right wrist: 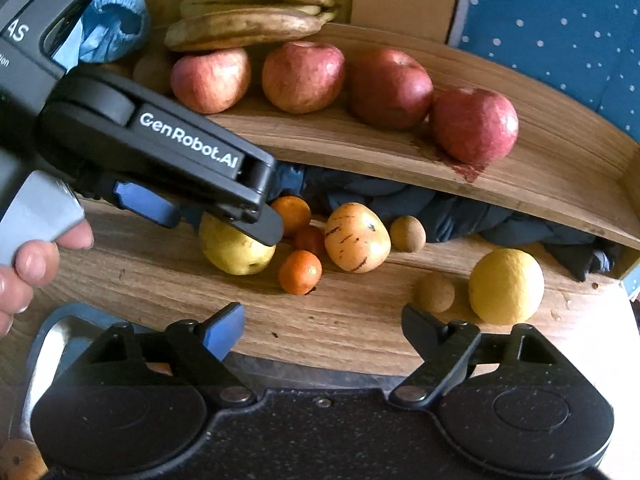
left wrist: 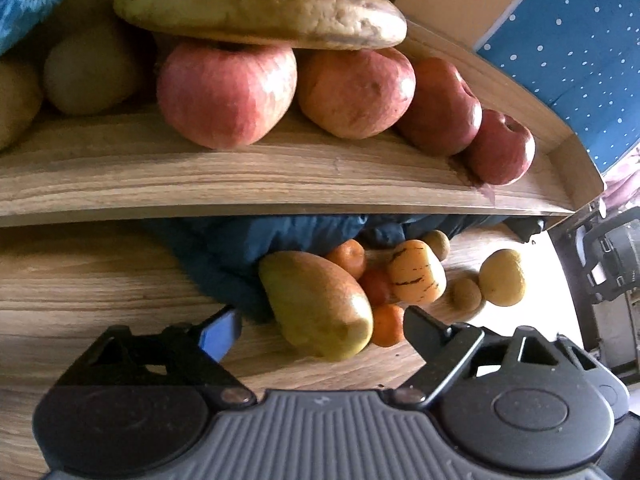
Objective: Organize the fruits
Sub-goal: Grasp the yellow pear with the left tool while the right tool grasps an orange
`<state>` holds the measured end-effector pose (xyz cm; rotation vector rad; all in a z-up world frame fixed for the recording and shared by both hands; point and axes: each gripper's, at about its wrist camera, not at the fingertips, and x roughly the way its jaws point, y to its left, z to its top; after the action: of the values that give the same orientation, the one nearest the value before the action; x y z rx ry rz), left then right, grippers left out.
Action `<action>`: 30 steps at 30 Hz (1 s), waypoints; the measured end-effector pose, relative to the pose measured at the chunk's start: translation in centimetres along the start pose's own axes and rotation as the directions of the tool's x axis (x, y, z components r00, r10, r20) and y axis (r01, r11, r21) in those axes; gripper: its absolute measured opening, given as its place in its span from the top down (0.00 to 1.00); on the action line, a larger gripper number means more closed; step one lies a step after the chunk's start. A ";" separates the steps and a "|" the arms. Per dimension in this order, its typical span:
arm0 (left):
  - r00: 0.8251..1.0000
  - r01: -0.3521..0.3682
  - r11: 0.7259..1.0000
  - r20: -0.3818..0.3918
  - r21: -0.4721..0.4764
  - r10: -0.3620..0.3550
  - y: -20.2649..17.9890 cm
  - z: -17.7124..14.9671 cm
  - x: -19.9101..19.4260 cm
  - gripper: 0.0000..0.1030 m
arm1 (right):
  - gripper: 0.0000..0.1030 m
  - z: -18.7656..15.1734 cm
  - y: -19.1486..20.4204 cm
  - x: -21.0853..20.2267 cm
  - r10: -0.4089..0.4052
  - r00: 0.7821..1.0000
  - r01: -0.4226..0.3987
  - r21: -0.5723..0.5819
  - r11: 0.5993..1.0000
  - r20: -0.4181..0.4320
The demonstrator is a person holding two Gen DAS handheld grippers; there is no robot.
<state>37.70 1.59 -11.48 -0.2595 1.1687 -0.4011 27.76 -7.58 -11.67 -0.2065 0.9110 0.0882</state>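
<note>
A yellow-green pear lies on the lower wooden shelf. My left gripper is open, its fingers either side of the pear's near end; from the right wrist view it hovers over the pear. Beside the pear lie small oranges, a striped yellow melon-like fruit, brown kiwis and a yellow citrus. Red apples and bananas sit on the upper shelf. My right gripper is open and empty, short of the shelf.
Dark blue cloth is bunched at the back of the lower shelf under the upper board. A blue dotted fabric hangs behind at right. A light blue bag sits at upper left. The shelf's right wall closes that side.
</note>
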 end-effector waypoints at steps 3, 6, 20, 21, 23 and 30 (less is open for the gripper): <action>1.000 0.015 1.000 0.000 -0.011 -0.015 0.0 0.1 0.2 0.18 | 0.23 0.2 0.1 0.5 -0.003 1.000 0.003 -0.003 1.000 -0.008; 1.000 0.031 0.999 -0.002 -0.011 -0.031 0.0 0.1 0.2 0.21 | 0.27 0.6 0.1 1.1 0.006 1.000 -0.006 -0.005 1.000 -0.011; 1.000 -0.001 1.000 -0.021 -0.021 0.000 0.4 0.3 1.3 0.31 | 0.50 1.5 0.8 2.8 0.016 1.000 -0.017 -0.036 0.999 -0.020; 1.000 0.001 1.000 -0.022 -0.022 -0.001 0.4 0.3 1.3 0.31 | 0.51 1.5 0.9 2.8 0.016 1.000 -0.017 -0.037 0.999 -0.020; 1.000 0.001 1.000 -0.022 -0.024 -0.002 0.1 0.4 1.5 0.31 | 0.53 1.6 0.9 2.9 0.017 1.000 -0.018 -0.041 0.999 -0.018; 1.000 0.016 0.999 -0.021 -0.027 -0.017 0.1 0.5 1.3 0.40 | 0.57 1.8 1.2 3.2 0.039 0.999 -0.039 -0.052 0.998 -0.014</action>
<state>38.58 1.09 -12.43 -0.2894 1.1939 -0.4037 30.90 -6.04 -13.26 -0.2379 0.9264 0.1469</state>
